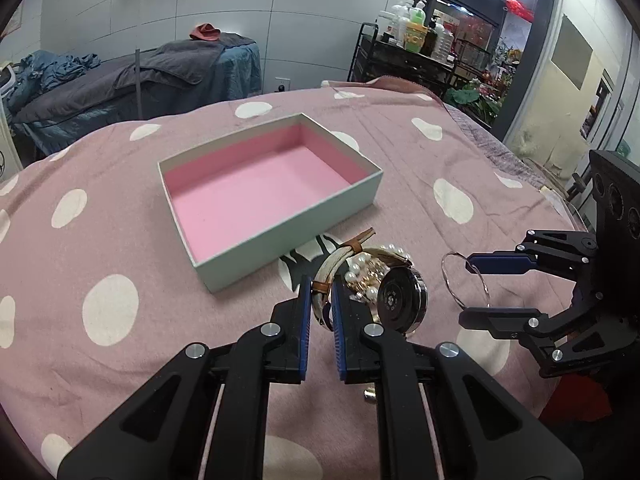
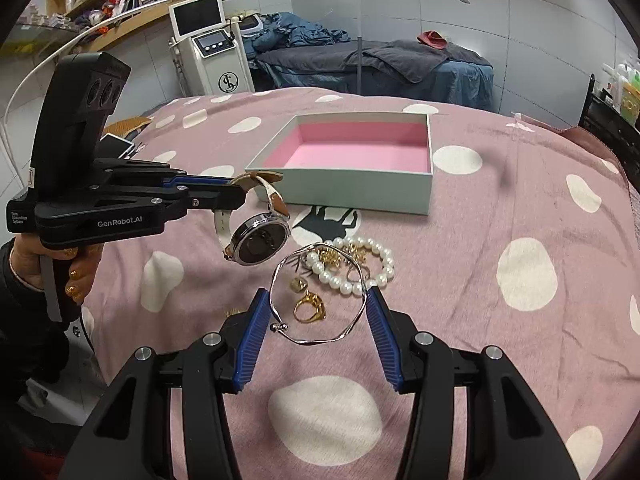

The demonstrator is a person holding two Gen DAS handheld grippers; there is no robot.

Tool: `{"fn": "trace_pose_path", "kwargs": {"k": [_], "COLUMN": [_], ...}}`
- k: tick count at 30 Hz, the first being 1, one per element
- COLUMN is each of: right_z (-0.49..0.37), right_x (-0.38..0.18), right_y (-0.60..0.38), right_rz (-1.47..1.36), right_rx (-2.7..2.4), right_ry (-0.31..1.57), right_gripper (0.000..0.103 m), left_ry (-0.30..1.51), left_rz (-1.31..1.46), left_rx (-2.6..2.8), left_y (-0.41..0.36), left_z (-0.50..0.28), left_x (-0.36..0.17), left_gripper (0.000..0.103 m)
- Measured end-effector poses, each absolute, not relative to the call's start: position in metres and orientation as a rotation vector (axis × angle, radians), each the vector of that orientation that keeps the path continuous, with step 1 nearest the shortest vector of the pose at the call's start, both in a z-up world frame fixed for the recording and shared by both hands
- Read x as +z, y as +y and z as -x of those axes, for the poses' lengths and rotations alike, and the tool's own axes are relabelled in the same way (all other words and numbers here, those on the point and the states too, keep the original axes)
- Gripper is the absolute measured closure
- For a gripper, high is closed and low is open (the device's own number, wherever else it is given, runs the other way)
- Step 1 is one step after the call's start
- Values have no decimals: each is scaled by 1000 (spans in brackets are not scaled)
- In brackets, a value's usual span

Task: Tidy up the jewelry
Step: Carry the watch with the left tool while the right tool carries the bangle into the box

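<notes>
Item: wristwatch (image 2: pixel 260 236), white strap with tan leather keeper, round steel case. It is held clear of the polka-dot bedspread (image 2: pixel 520 320) by its strap, pinched between the narrowly closed jaws of the left hand-held gripper (image 1: pixel 320 300). The case hangs below the grip, case back turned toward both cameras; the long axis, along the strap, is judged to run roughly vertical, the free strap end looping up toward the box.

Item: silver bangle (image 2: pixel 318 294), thin, wavy, ball-ended. It lies between the wide-spread jaws of the right hand-held gripper (image 2: pixel 316 320); whether it is lifted or resting on the bedspread cannot be told.

Items remaining on the bedspread: pearl bracelet (image 2: pixel 360 268), gold ring (image 2: pixel 310 308), small gold pieces among the pearls.

Receptacle: open box (image 2: pixel 340 196), pale outside, pink-lined, nothing in it, just beyond the jewelry.

Step judged in hand: first piece picked up, none yet stored. Next move calls for the watch to be carried over the box rim and released inside.
</notes>
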State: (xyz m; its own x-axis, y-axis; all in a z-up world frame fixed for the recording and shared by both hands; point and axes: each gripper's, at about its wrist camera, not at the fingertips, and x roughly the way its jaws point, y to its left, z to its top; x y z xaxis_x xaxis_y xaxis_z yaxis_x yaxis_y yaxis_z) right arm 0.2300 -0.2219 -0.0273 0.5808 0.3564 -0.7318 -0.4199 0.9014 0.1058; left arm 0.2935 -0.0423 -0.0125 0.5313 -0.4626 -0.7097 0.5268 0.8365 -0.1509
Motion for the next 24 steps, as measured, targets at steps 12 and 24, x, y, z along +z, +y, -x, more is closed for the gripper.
{"fn": "trace_pose_path", "kwargs": {"k": [12, 24], "right_z": [-309, -400], "right_x": [12, -17], "right_y": [-208, -179], "right_rz": [122, 123], "right_rx": [432, 381], "right_ry": [785, 923], "right_gripper": [55, 55], "left_ry": [805, 944], "left_rz": [-26, 53], "left_rx": [-421, -367], "left_y": [-27, -31], "left_z": [-390, -462], "left_x": [7, -36], "left_gripper": [93, 93]}}
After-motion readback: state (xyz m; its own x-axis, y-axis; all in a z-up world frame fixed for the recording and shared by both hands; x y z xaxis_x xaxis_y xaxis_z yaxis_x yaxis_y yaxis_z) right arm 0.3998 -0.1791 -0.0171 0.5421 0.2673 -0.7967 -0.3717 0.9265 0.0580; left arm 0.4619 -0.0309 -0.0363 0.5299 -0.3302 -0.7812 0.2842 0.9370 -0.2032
